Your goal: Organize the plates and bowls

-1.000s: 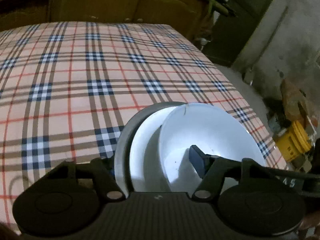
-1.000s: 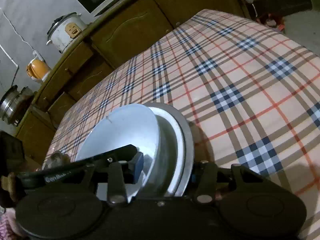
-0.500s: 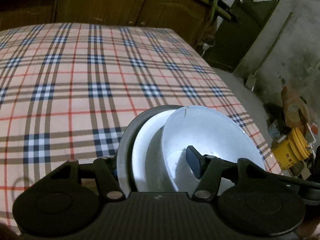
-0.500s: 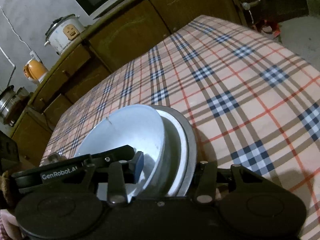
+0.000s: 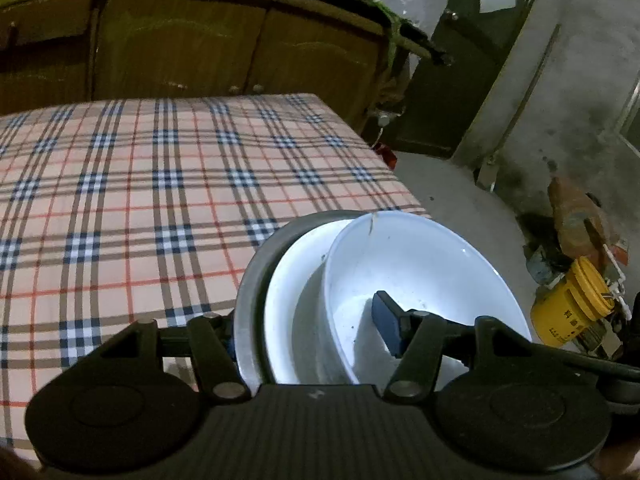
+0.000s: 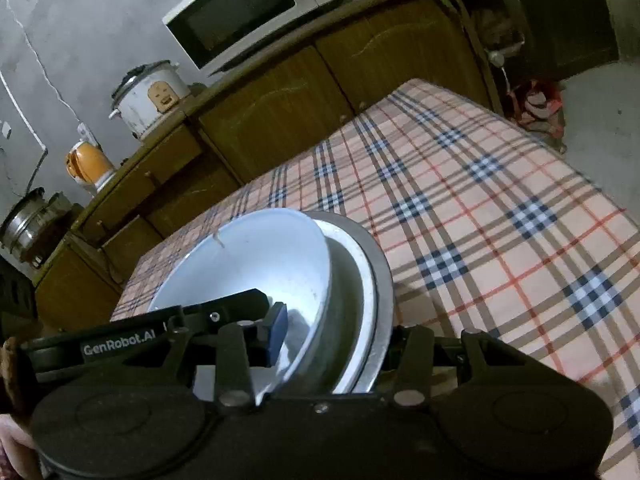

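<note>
Above the plaid tabletop, left tool at 9 o'clock and right tool at 3 each pinch the dish stack across bowl and plate rim, sharing its weight.

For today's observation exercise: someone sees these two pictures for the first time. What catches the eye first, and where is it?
Brightest is the white bowl, nested in a white plate on a grey plate, low in both views. Each tool clamps that stack from its own side: left tool, right tool. Behind spreads the checked tablecloth, with a microwave on the cabinets in the right view.
</note>
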